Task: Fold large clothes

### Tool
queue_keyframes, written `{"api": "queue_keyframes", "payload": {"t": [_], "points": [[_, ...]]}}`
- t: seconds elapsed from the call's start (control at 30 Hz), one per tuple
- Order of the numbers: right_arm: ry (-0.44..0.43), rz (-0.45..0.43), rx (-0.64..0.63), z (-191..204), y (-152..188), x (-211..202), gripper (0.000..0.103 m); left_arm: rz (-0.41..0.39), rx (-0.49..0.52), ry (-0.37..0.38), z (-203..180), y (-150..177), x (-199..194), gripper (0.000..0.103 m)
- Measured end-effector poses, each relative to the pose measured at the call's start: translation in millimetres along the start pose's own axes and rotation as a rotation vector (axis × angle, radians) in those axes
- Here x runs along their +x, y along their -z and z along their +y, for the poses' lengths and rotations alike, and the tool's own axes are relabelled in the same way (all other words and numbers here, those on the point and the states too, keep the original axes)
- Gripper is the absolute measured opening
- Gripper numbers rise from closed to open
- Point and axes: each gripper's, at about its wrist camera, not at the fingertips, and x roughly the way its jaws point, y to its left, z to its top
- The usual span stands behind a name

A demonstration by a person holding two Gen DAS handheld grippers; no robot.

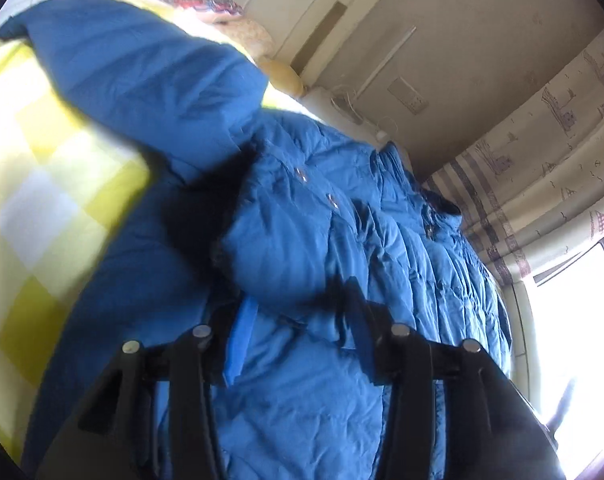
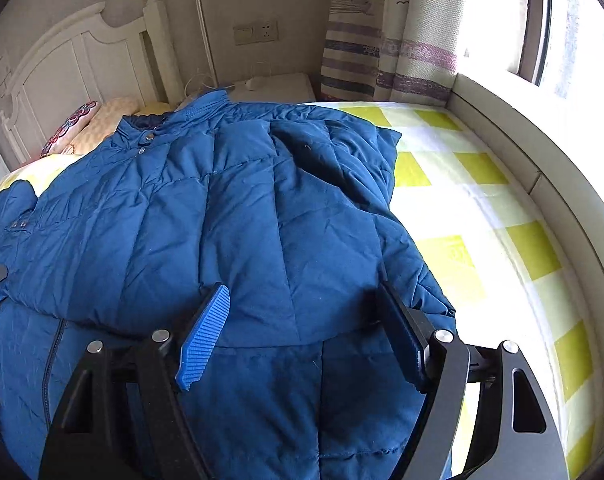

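Blue quilted fabric fills both views: a large padded jacket is spread on a bed covered by a yellow-and-white checked sheet. Its collar, with snap buttons, is turned toward the white headboard, and one side panel is seen folded over the body, its edge lying across the middle of the garment.

The right gripper is held low over the lower half of the jacket, its jaws spread wide apart with nothing pinched between them; the ribbed blue pad of one finger is clearly shown, and fabric lies flat in the gap.

The left gripper is pressed close against the jacket, and a bulge of blue fabric is seen between its two fingers. Whether that fabric is actually clamped cannot be told, since the fingertips are partly buried and blurred. A sleeve is seen raised across the upper left of the left wrist view, over the checked sheet.

Pillows are stacked by the headboard, and a striped curtain hangs beside a bright window.
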Motion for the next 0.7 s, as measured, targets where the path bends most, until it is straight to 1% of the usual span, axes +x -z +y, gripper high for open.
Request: {"api": "queue_keyframes", "payload": {"t": [0.03,0.07,0.1,0.13,0.17,0.2,0.23,0.3,0.33,0.37,0.4,0.43,0.47,0.5,0.53,0.6,0.63,0.7], "points": [[0.003,-0.024,-0.003,0.9,-4.1,-6.1,0.072,-0.109,0.016,-0.051,-3.8,-2.1,-19.9,0.068],[0.004,-0.047,-0.008,3.7,-8.8,-12.0,0.072,-0.191,0.040,-0.068,-9.9,-5.5,-35.3,0.072],[0.001,-0.063,-0.012,6.6,-15.4,-15.0,0.072,-0.226,0.078,-0.063,-19.0,-10.6,-42.8,0.073],[-0.004,-0.073,-0.019,11.8,-23.6,-15.2,0.072,-0.208,0.136,-0.054,-31.6,-16.3,-41.0,0.074],[-0.006,-0.073,-0.028,17.6,-31.7,-12.0,0.073,-0.158,0.196,-0.041,-43.1,-22.1,-33.3,0.074],[-0.001,-0.064,-0.038,23.4,-38.7,-5.8,0.073,-0.089,0.231,-0.013,-50.7,-26.8,-19.0,0.074],[0.007,-0.049,-0.048,28.7,-45.5,2.6,0.073,-0.020,0.238,-0.008,-54.2,-28.7,-1.3,0.074],[-0.007,-0.005,-0.057,36.4,-52.8,22.1,0.072,0.112,0.232,-0.048,-56.5,-28.8,41.9,0.074],[-0.013,0.036,-0.059,38.4,-52.7,34.5,0.072,0.181,0.225,-0.070,-49.2,-23.7,60.1,0.074],[0.011,0.090,-0.069,39.4,-50.8,48.0,0.073,0.203,0.231,-0.084,-41.4,-16.6,69.9,0.074],[0.022,0.126,-0.080,40.3,-45.4,57.2,0.074,0.175,0.276,-0.091,-42.2,-11.8,70.0,0.074],[0.025,0.113,-0.081,40.5,-43.6,56.8,0.074,0.170,0.324,-0.097,-45.6,-8.4,68.0,0.074],[0.034,0.111,-0.086,42.0,-41.6,54.0,0.074,0.173,0.339,-0.075,-45.0,-8.6,62.6,0.074],[0.040,0.102,-0.092,43.5,-41.2,48.6,0.074,0.147,0.309,-0.019,-37.6,-15.6,50.2,0.074],[0.040,0.067,-0.090,44.5,-41.1,39.5,0.074,0.092,0.259,0.013,-24.5,-27.1,34.9,0.074],[0.026,-0.014,-0.085,47.2,-40.7,20.4,0.076,-0.012,0.127,-0.019,15.4,-57.3,9.0,0.076],[0.015,-0.031,-0.088,50.1,-39.7,15.0,0.076,-0.048,0.022,-0.029,45.6,-74.8,0.0,0.080],[-0.022,-0.040,-0.110,59.5,-34.8,12.7,0.079,-0.084,-0.221,-0.066,111.8,-108.2,-8.7,0.082]]}}
